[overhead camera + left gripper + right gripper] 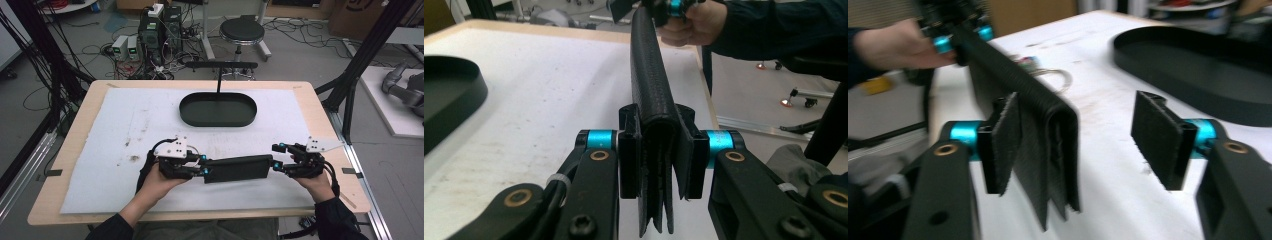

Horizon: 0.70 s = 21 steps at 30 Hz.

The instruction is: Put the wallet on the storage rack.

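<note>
left claw (pixel 656 150) clamping black wallet (pixel 237 168), right claw (pixel 1088 145) spread beside it

My table (pixel 70 150) is a light wooden top, almost wholly covered by a white mat (pixel 115 130) with a few dark smudges toward its left side. Directly on the mat, near the far edge and about midway along it, sits a black oval tray (pixel 218 121).

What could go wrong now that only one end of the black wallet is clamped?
The right gripper stands open, so the black wallet hangs from the left gripper alone; its free end may sag or slip. The open right pad could snag it. The black oval tray is still far off.
</note>
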### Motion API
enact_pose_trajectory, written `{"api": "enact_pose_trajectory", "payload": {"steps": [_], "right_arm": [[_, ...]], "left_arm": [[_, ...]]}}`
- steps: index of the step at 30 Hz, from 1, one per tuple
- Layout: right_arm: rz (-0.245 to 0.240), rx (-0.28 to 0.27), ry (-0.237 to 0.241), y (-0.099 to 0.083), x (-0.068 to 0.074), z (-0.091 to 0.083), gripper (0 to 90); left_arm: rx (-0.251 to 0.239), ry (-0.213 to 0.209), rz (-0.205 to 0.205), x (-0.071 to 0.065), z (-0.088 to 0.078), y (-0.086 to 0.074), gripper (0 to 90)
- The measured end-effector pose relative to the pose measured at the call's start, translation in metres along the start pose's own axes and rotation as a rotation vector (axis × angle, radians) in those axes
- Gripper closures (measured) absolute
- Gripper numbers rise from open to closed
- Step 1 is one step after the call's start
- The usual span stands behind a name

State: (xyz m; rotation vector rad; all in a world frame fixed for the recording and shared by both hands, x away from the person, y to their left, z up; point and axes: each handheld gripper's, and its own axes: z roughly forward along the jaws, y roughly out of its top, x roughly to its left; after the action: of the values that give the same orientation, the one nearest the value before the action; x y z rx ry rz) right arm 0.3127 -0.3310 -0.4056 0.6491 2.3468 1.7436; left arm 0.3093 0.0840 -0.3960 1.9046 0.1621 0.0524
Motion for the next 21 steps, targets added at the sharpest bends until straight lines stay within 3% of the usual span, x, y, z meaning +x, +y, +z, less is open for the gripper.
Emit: {"api": "enact_pose_trajectory", "payload": {"steps": [4, 5, 8, 11, 15, 16, 21], "right_arm": [[-0.015, 0.032, 0.06, 0.002, 0.004, 0.01, 35.5], [-0.027, 0.061, 0.09, 0.004, 0.007, 0.02, 36.6], [-0.04, 0.079, 0.113, 0.005, 0.01, 0.027, 38.7], [-0.069, 0.098, 0.142, 0.006, 0.015, 0.036, 49.1], [-0.103, 0.096, 0.175, 0.007, 0.017, 0.038, 69.6], [-0.099, 0.093, 0.194, 0.008, 0.016, 0.038, 71.9], [-0.102, 0.081, 0.196, 0.009, 0.018, 0.038, 75.4]], "left_arm": [[-0.005, 0.0, 0.032, 0.0, -0.011, 0.001, 74.9], [-0.008, -0.001, 0.038, 0.001, -0.014, 0.001, 74.9], [-0.019, -0.009, 0.048, 0.002, -0.019, 0.0, 74.9], [-0.023, -0.017, 0.059, 0.002, -0.02, 0.0, 74.9], [-0.031, -0.012, 0.06, 0.002, -0.022, -0.001, 74.6], [-0.034, -0.014, 0.053, 0.003, -0.023, -0.001, 74.5], [-0.057, 0.002, 0.024, 0.007, -0.024, -0.002, 71.9]]}}
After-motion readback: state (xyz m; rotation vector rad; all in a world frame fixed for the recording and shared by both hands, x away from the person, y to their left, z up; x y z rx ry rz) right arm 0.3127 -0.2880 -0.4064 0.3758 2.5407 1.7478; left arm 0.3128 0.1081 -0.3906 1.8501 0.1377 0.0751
